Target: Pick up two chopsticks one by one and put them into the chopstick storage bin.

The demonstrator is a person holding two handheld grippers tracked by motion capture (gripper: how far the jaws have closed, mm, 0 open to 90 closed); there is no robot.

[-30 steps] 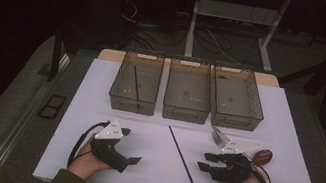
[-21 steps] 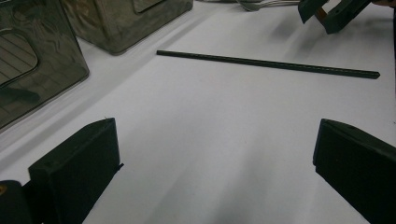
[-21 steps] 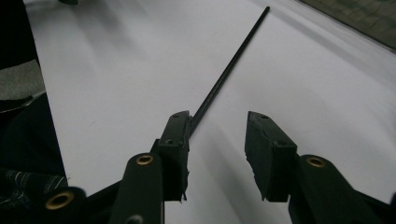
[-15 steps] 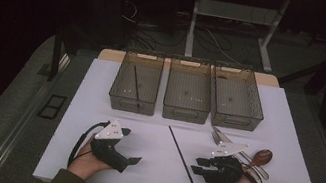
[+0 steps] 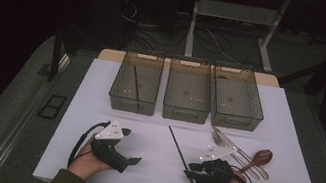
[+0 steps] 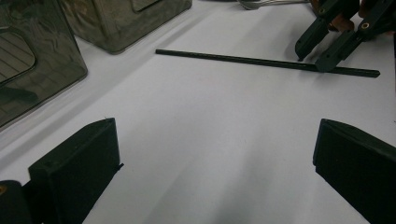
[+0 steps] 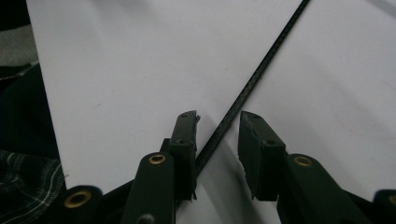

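Black, thin straight rod (image 7: 252, 83) lies on the white table (image 5: 151, 145), between the right gripper (image 7: 218, 135)'s jaws, which have just been closing without clamping it. Left gripper (image 6: 215, 154) rests spread wide, empty, near 3 mesh bins (image 5: 188, 92).

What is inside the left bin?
A single thin black stick lies inside the left bin, running front to back. Nothing else shows through its tinted walls, though its near corners are dim.

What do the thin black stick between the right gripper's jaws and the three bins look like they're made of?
Black stick: matte black, with fine regular ridges along its length; probably plastic or coated wood, the look leaves it open. Bins: smoky, see-through walls with a ribbed floor and some gloss, so most likely tinted clear plastic.
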